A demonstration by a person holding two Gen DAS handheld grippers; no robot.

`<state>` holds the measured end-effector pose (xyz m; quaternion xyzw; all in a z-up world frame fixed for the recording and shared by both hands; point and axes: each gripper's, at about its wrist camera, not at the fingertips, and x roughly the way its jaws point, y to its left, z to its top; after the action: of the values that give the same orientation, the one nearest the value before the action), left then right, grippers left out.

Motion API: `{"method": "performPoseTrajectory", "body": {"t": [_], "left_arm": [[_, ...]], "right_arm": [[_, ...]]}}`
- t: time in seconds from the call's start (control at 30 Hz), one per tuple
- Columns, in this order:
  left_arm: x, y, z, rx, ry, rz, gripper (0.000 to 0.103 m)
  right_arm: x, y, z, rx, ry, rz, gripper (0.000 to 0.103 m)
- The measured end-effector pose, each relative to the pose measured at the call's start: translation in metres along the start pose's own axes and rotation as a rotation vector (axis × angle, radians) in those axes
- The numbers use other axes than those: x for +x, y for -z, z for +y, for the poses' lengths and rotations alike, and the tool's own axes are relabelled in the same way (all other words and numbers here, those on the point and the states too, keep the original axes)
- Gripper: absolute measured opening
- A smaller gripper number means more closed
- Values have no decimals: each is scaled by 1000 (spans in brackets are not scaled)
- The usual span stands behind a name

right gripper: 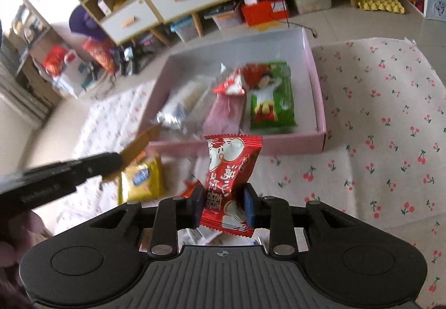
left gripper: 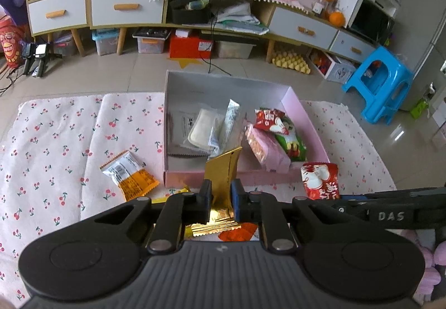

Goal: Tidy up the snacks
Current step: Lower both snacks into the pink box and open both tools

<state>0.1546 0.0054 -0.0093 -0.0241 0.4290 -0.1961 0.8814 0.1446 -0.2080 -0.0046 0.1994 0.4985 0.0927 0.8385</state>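
your left gripper point(left gripper: 221, 194) is clenched on a flat gold foil snack packet point(left gripper: 222, 166), which stands upright between the fingers just short of the box's near wall. your right gripper point(right gripper: 223, 204) grips a red and white crinkled candy wrapper point(right gripper: 230, 183), held above the cherry-print cloth point(right gripper: 376, 141). on the cloth near the left gripper lies an orange and silver biscuit packet point(left gripper: 128, 175). beyond both sits the open pink cardboard box point(left gripper: 312, 125), holding a green and red snack bag point(right gripper: 271, 97), a pink wafer packet point(left gripper: 266, 148) and clear-wrapped pale bars point(left gripper: 202, 127).
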Motion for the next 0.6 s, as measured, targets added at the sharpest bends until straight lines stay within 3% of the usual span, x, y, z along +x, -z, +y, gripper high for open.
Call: {"method": "performPoseTrajectory", "body": {"t": [0.07,0.3,0.37,0.43,0.5,0.6], "left_arm": [[-1,-4,-1,0,0,-13,2],[5,-23,-7,0,-5,-35,2],[8,-20,-10,15,14,6,9],[10,-11,-17,68,4,28,25],[16,-1,-24,120,-30,39,28],[30,7,-24,108,-42,76,32]], "right_arm": [[-4,-5,0,12,-10,-16,28],[-4,-31,-6,76,-27,-83,29],[-1,-32,-10,100,-36,-78,29],[1,-31,-13,97,-37,-66,29],[2,-28,-15,88,-23,-58,29],[3,-23,-17,84,-22,-41,29]]}}
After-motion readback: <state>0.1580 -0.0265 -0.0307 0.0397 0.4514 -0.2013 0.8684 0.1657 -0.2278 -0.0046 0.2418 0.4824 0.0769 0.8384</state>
